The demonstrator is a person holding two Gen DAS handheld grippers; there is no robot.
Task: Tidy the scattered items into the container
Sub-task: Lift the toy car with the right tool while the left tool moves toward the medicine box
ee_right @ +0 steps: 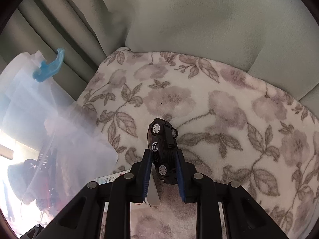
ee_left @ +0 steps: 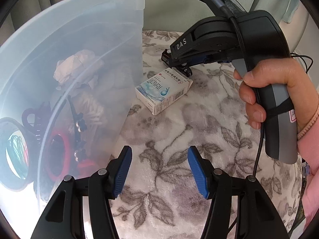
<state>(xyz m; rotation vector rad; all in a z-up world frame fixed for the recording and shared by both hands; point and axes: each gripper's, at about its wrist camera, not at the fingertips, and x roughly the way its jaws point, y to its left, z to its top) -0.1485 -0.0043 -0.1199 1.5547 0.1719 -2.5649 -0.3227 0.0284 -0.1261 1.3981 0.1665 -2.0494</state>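
The clear plastic container (ee_left: pixel 75 45) stands on the floral blanket (ee_left: pixel 169 139), and everything else is placed from it. Seen through its cloudy wall, it holds a crumpled pale tissue-like wad (ee_left: pixel 75 67) high up, a dark claw hair clip (ee_left: pixel 32 119) lower down, a red fuzzy ring (ee_left: pixel 57 155) near the bottom, a black clip with small flower shapes (ee_left: pixel 78 127) standing between them, and a black ring with green and red loops (ee_left: pixel 16 149) at the far edge.

Just outside the container, on the blanket, lies a white and blue box (ee_left: pixel 163 89) with printed text and a barcode. Beyond the box, further from the container, is the toy car (ee_left: pixel 179 63), dark with white wheels.

The left gripper (ee_left: pixel 159 171) hangs beside the container over bare blanket, its blue pads spread fairly wide with nothing between them.

The left wrist view alone shows the person's hand (ee_left: pixel 267 91) around the right tool's handle, and a pink sleeve (ee_left: pixel 311 139). The right wrist view alone shows the blue latch (ee_right: pixel 49 65) on the container's rim and the grip itself: the right gripper (ee_right: pixel 164 171) has narrowed onto the toy car, which lies on its side with its underside wheels showing, both pads against its body.
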